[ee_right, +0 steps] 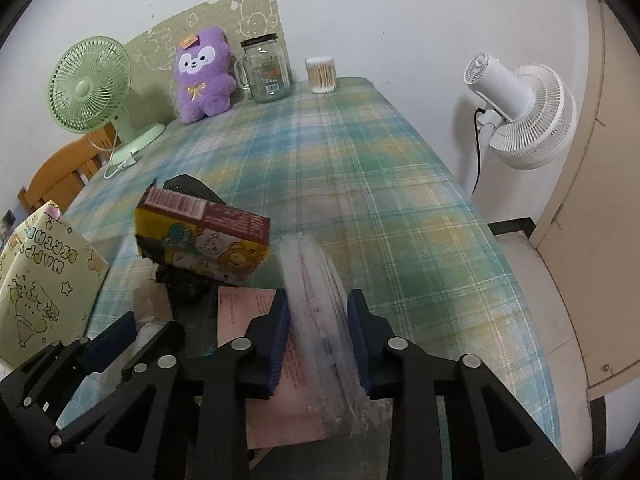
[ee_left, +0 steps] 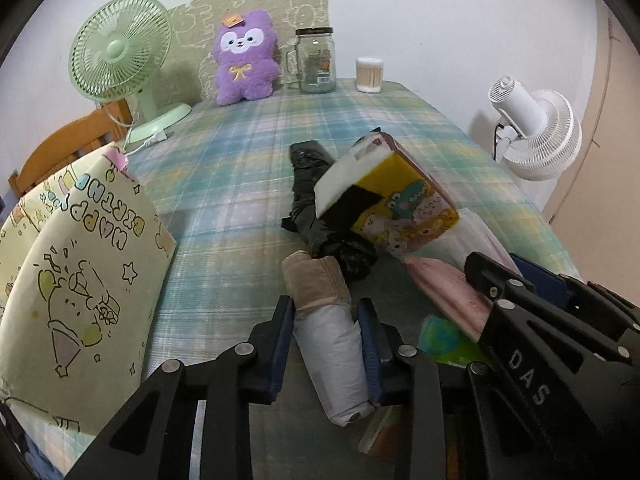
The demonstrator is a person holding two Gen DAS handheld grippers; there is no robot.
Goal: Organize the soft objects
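Note:
My left gripper [ee_left: 325, 314] is shut on a rolled soft bundle [ee_left: 332, 344], white with a beige cloth end, which lies on the plaid tablecloth [ee_left: 240, 168]. My right gripper [ee_right: 319, 314] is shut on a clear plastic packet with pink contents [ee_right: 316, 280], held on edge. That pink packet [ee_left: 452, 292] also shows at the right of the left wrist view. A yellow cartoon-printed pack [ee_left: 400, 204] [ee_right: 208, 240] sits tilted over a crumpled black plastic bag [ee_left: 308, 184] just beyond both grippers. A purple plush toy [ee_left: 244, 60] sits upright at the far edge.
A "Happy Birthday" gift bag [ee_left: 80, 260] stands at the left. At the back are a green desk fan [ee_left: 120, 52], a glass jar [ee_left: 316, 60] and a tub of cotton swabs [ee_left: 370, 74]. A white fan [ee_right: 520, 112] stands off the table's right edge. A pink sheet [ee_right: 248, 312] lies under the right gripper.

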